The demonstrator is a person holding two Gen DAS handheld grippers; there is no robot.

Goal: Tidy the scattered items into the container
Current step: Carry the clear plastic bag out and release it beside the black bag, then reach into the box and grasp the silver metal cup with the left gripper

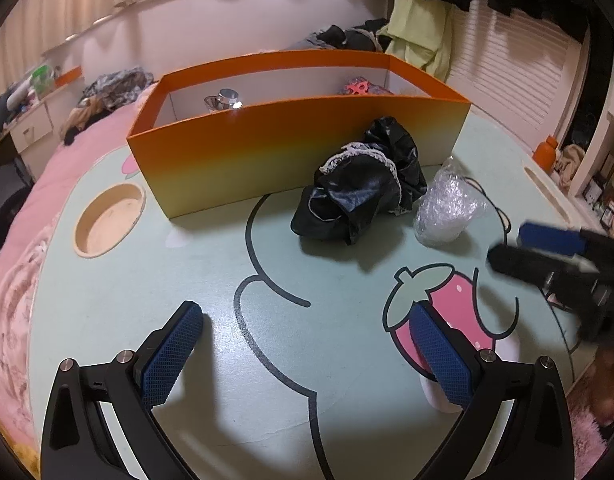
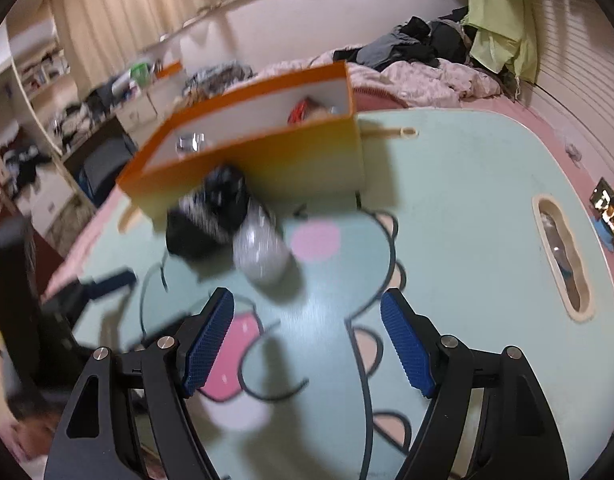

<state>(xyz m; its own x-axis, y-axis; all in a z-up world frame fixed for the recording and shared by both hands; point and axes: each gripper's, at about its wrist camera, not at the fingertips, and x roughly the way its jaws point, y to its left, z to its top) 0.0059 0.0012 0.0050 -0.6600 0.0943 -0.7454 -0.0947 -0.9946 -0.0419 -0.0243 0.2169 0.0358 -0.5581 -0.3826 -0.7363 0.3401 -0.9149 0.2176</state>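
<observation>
An orange box (image 1: 291,148) stands on the pale green cartoon table (image 1: 211,280). Inside it are a shiny metal item (image 1: 224,100) and a red patterned item (image 1: 361,86). A crumpled black cloth with white lace trim (image 1: 363,184) lies in front of the box, and a roll of bubble wrap (image 1: 447,208) lies just right of the cloth. My left gripper (image 1: 307,344) is open and empty, low over the table short of the cloth. My right gripper (image 2: 307,340) is open and empty, with the bubble wrap (image 2: 263,252) and the cloth (image 2: 211,212) ahead of it. It also shows in the left wrist view (image 1: 527,244), blurred.
The table has a round cup recess (image 1: 109,220) at left and a long slot (image 2: 563,256) at right. It rests on a pink bed with piled clothes (image 2: 423,48) behind. Cluttered shelves (image 2: 39,80) stand at far left.
</observation>
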